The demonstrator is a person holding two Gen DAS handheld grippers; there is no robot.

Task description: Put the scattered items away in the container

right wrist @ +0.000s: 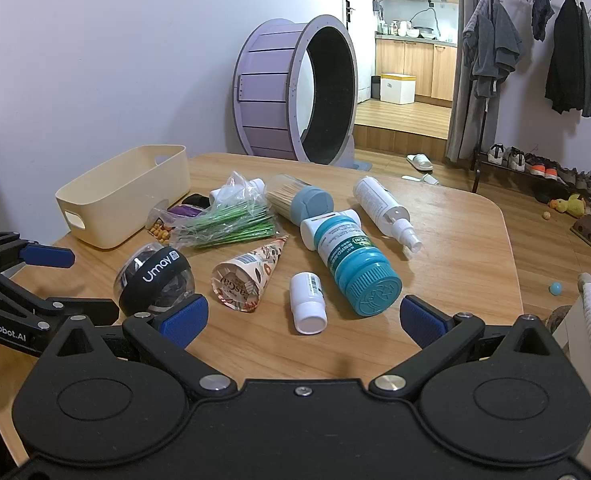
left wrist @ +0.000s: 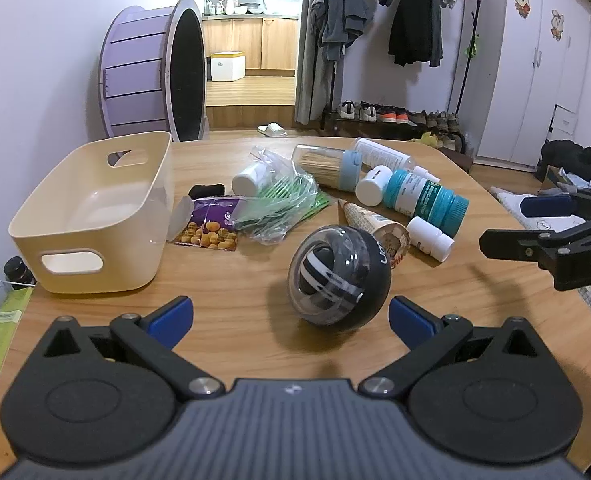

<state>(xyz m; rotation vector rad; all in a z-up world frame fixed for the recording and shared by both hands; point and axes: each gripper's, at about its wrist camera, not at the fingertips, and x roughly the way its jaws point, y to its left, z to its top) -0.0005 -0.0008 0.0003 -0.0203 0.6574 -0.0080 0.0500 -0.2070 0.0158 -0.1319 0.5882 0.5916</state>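
My left hand-held gripper (left wrist: 291, 316) gapes wide, empty; the gyro ball (left wrist: 338, 275) sits just ahead, nearer it than my right.

Both wrist cameras look forward and down from the near edge of the wooden table (left wrist: 223, 292). Left sits left, right sits right. Shared: gyro ball (left wrist: 337, 276), cream container (right wrist: 123, 196).

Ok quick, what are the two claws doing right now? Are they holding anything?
Left claw: open, holding nothing; the gyro ball sits just ahead of it.
Right claw: open, holding nothing.
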